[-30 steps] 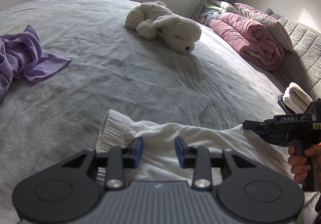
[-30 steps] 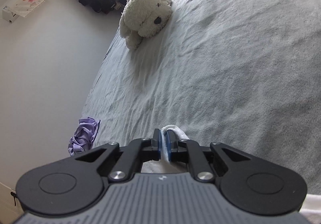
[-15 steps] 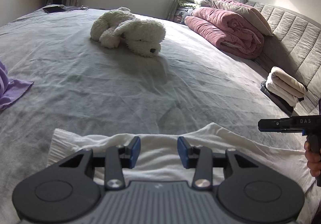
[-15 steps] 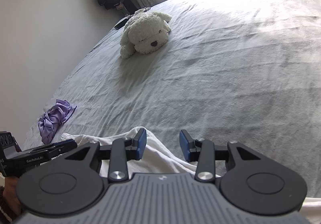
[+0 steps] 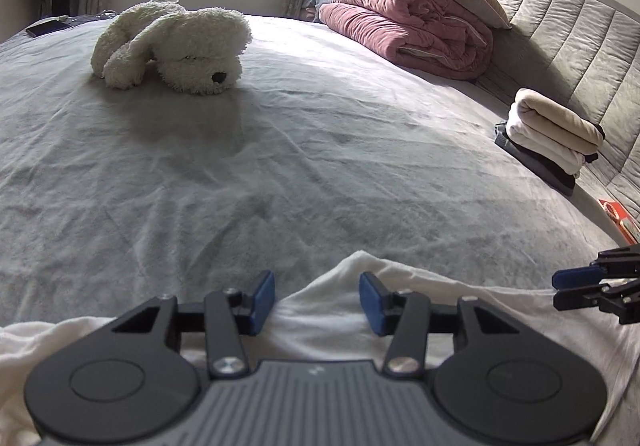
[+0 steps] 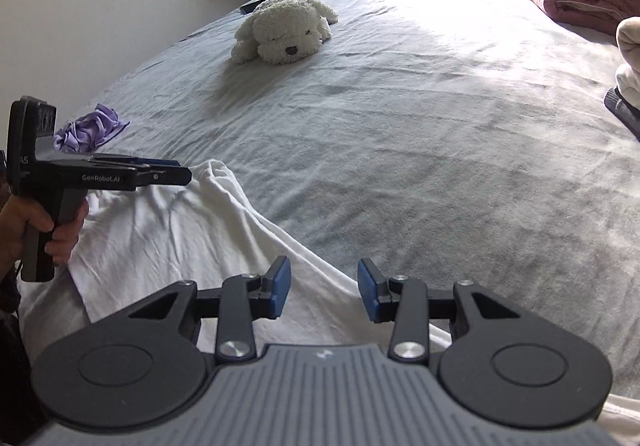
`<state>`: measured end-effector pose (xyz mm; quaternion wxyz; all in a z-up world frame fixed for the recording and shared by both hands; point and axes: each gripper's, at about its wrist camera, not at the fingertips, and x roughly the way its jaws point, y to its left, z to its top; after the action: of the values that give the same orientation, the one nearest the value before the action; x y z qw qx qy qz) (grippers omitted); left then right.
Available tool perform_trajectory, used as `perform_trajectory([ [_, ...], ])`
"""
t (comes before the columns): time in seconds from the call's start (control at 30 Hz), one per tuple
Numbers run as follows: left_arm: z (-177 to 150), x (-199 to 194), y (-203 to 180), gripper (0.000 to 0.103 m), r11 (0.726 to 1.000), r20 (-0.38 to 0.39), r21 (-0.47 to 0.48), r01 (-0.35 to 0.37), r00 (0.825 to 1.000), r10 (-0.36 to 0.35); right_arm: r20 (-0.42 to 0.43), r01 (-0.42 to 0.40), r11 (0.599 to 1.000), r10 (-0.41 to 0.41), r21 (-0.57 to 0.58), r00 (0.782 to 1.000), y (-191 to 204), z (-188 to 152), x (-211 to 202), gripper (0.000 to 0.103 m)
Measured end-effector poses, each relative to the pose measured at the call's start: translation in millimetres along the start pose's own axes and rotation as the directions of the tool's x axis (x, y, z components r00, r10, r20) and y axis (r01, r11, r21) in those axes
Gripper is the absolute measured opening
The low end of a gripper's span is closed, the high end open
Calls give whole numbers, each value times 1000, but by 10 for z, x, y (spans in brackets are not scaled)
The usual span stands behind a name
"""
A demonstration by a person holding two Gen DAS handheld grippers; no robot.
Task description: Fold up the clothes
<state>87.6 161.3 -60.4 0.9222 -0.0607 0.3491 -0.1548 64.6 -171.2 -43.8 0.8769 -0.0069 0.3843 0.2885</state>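
Observation:
A white garment [image 5: 344, 318] lies spread on the grey bed near its front edge; it also shows in the right wrist view [image 6: 176, 230]. My left gripper [image 5: 317, 302] is open and empty just above the garment's far edge; from the right wrist view it [image 6: 176, 172] hovers over the garment's left corner. My right gripper [image 6: 323, 292] is open and empty over the garment's right part; its tips [image 5: 568, 286] show at the right in the left wrist view. A crumpled purple garment [image 6: 90, 128] lies at the bed's left side.
A white plush dog [image 5: 176, 42] lies at the far middle of the bed [image 5: 320, 150]. A rolled pink quilt [image 5: 408, 26] and pillow sit by the padded headboard [image 5: 568, 30]. A stack of folded clothes [image 5: 552, 138] rests at the right.
My right gripper let go of the white garment's edge and opened. Both grippers swung to face across the bed and pulled back a little over the garment, which now lies flat.

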Motion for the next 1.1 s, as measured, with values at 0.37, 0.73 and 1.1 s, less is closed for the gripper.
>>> perform_trajectory([
  [0.37, -9, 192, -162, 7, 999, 19, -9, 39, 999, -39, -2, 43, 997, -43, -72, 999, -73, -160, 26, 20],
  [0.73, -98, 215, -154, 9, 998, 94, -59, -16, 995, 22, 101, 150, 987, -144, -62, 984, 1, -302, 81, 5],
  [1.1, -47, -187, -491, 68, 999, 188, 34, 26, 982, -32, 257, 257, 963, -231, -75, 938, 30, -520, -442, 57],
])
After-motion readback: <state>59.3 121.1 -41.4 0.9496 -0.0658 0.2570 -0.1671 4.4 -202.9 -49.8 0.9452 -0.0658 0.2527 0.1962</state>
